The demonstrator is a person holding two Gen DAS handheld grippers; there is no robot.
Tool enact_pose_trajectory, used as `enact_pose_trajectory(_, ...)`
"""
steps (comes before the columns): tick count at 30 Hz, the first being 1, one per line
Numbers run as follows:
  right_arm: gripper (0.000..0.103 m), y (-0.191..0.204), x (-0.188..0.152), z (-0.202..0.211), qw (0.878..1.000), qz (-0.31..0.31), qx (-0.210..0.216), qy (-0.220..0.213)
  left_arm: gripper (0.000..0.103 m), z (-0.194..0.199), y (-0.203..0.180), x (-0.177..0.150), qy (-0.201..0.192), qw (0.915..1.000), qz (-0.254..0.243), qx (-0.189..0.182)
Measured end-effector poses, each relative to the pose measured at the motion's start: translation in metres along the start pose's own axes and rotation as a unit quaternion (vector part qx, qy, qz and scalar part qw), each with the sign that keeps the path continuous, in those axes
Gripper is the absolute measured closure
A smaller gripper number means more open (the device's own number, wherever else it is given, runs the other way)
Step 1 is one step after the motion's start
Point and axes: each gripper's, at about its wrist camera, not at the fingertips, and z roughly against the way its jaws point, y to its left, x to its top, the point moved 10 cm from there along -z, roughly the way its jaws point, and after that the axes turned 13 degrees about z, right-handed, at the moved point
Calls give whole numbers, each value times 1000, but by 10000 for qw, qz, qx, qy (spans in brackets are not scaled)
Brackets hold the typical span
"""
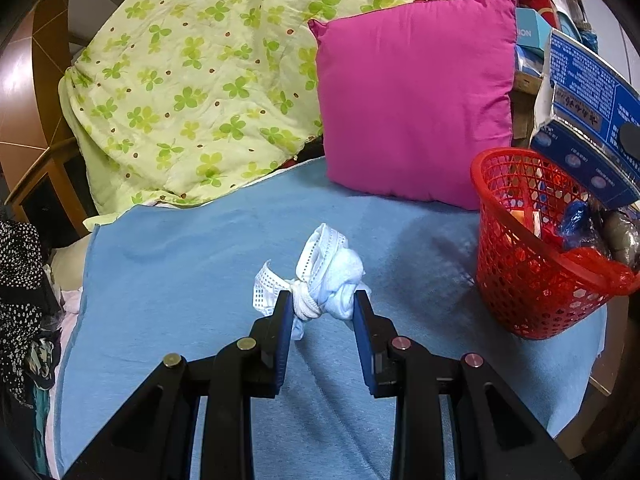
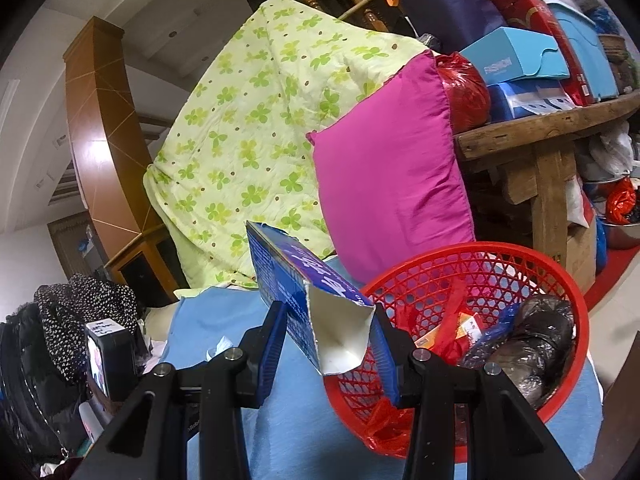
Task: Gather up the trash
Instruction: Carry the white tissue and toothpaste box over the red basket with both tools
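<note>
A knotted bundle of white and light-blue face masks [image 1: 320, 276] lies on the blue sheet [image 1: 192, 264]. My left gripper [image 1: 322, 306] is shut on the bundle, its blue pads pressing both sides. My right gripper [image 2: 332, 316] is shut on a torn blue carton [image 2: 308, 292] and holds it beside the near left rim of the red mesh basket [image 2: 460, 264]. The carton [image 1: 584, 112] also shows in the left wrist view, above the basket [image 1: 520, 264]. The basket holds a black bag, a blue wrapper and red plastic.
A magenta pillow [image 1: 416, 96] leans behind the basket. A green clover quilt [image 1: 192, 80] is heaped at the back left. Dark clothes [image 1: 20, 280] pile at the left edge. A wooden table [image 2: 540, 132] stacked with boxes stands to the right.
</note>
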Motion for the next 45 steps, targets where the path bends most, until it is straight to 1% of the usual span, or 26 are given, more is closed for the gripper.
enact_pose_trajectory(7, 59, -19, 3, 8, 9997, -138, -174, -103, 71, -2, -6, -3, 55, 9999, 2, -117)
enact_pose_trajectory(12, 59, -38, 6, 15, 9987, -343, -327, -173, 71, 4, -16, -2, -8, 9991, 59, -415)
enact_pose_trajectory(19, 59, -64, 6, 26, 9966, -592, -527, -244, 71, 24, -38, 7, -414, 9949, 29, -915)
enact_pose_trajectory(23, 59, -75, 6, 33, 9953, -661, -642, -292, 71, 33, -48, 10, -573, 9919, -38, -1134)
enact_pose_trajectory(26, 59, -83, 6, 37, 9942, -726, -719, -326, 71, 39, -54, 11, -632, 9895, -44, -1298)
enact_pose_trajectory(32, 59, -99, 6, 44, 9911, -987, -790, -411, 71, 47, -65, 14, -590, 9852, 90, -1609)
enact_pose_trajectory(38, 59, -110, 8, 48, 9876, -1202, -868, -518, 71, 54, -80, 24, -753, 9830, 16, -1673)
enact_pose_trajectory(41, 59, -114, 10, 50, 9865, -1156, -1012, -562, 71, 53, -94, 33, -732, 9824, -12, -1717)
enact_pose_trajectory(45, 59, -117, 12, 53, 9849, -1201, -1068, -643, 71, 51, -113, 44, -738, 9818, -98, -1748)
